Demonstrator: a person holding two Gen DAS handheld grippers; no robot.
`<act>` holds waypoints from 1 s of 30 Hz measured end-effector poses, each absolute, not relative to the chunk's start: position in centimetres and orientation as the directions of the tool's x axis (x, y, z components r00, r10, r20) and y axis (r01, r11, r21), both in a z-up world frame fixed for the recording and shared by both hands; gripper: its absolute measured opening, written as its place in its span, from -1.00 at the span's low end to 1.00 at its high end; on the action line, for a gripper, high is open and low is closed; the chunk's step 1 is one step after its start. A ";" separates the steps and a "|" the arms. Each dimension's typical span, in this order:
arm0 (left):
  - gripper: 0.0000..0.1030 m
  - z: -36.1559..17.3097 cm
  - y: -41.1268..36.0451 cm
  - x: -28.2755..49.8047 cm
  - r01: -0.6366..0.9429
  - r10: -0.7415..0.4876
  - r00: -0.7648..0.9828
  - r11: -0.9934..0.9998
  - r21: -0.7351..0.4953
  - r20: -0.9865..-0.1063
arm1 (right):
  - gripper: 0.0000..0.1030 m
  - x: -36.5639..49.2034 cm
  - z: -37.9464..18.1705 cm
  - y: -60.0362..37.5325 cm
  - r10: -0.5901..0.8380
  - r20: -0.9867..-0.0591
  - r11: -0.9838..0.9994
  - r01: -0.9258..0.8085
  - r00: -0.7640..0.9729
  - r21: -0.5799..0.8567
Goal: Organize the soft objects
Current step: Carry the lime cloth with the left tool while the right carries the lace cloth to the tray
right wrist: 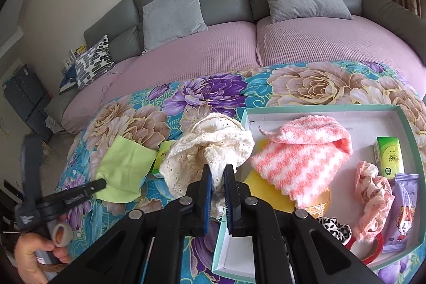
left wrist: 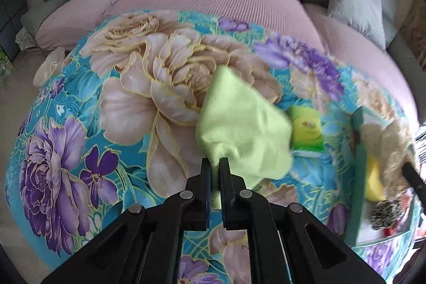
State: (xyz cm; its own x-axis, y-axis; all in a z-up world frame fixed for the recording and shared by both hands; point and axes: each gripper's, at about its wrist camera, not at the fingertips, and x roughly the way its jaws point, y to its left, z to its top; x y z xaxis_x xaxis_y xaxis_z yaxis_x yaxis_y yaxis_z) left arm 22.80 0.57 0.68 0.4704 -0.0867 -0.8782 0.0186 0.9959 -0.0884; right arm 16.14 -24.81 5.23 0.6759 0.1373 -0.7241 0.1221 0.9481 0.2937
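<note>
My left gripper (left wrist: 215,164) is shut on a corner of a light green cloth (left wrist: 239,129), which spreads ahead of it over the floral tablecloth (left wrist: 106,97). The right wrist view shows the same green cloth (right wrist: 125,167) low on the tablecloth, with the left gripper (right wrist: 102,184) at its near edge. My right gripper (right wrist: 218,172) is shut on a cream lace cloth (right wrist: 210,148), bunched up just left of the white tray (right wrist: 319,109). A pink-and-white fluffy cloth (right wrist: 300,151) lies in the tray over a yellow pad (right wrist: 266,193).
A green tissue pack (left wrist: 306,132) lies between the two cloths. The tray also holds another green pack (right wrist: 390,153), a pink floral scrunchie (right wrist: 372,193), a purple packet (right wrist: 404,209), a leopard scrunchie (right wrist: 335,226) and a red tape ring (right wrist: 372,249). A sofa with cushions (right wrist: 173,12) stands behind.
</note>
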 end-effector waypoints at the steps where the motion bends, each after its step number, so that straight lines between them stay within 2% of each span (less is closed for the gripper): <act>1: -0.89 1.8 0.8 22.2 0.028 -0.109 0.506 0.994 -0.110 -0.856 | -0.83 16.1 5.3 -24.8 0.136 -0.724 0.948 0.123 0.676 0.293; 6: -0.89 5.9 1.3 20.0 0.076 -0.184 0.613 0.982 -0.174 -0.768 | -0.83 16.2 5.2 -24.8 0.133 -0.727 0.949 0.125 0.673 0.289; 18: -0.89 13.3 4.5 16.2 0.123 -0.266 0.803 0.950 -0.288 -0.533 | -0.83 16.1 5.6 -24.7 0.123 -0.720 0.952 0.124 0.683 0.281; 21: -0.89 12.7 4.1 16.6 0.106 -0.246 0.783 0.958 -0.266 -0.572 | -0.83 16.1 5.5 -24.6 0.128 -0.725 0.953 0.119 0.677 0.280; 25: -0.89 13.6 3.7 16.0 0.147 -0.266 0.811 0.955 -0.258 -0.521 | -0.83 16.1 5.4 -24.7 0.126 -0.724 0.951 0.125 0.679 0.282; 27: -0.89 11.9 3.2 17.5 0.099 -0.216 0.777 0.970 -0.224 -0.591 | -0.83 16.2 5.3 -24.7 0.127 -0.727 0.951 0.125 0.674 0.282; 30: -0.89 9.0 3.4 19.5 0.061 -0.222 0.702 0.965 -0.254 -0.677 | -0.83 16.1 5.4 -24.6 0.130 -0.725 0.952 0.119 0.676 0.283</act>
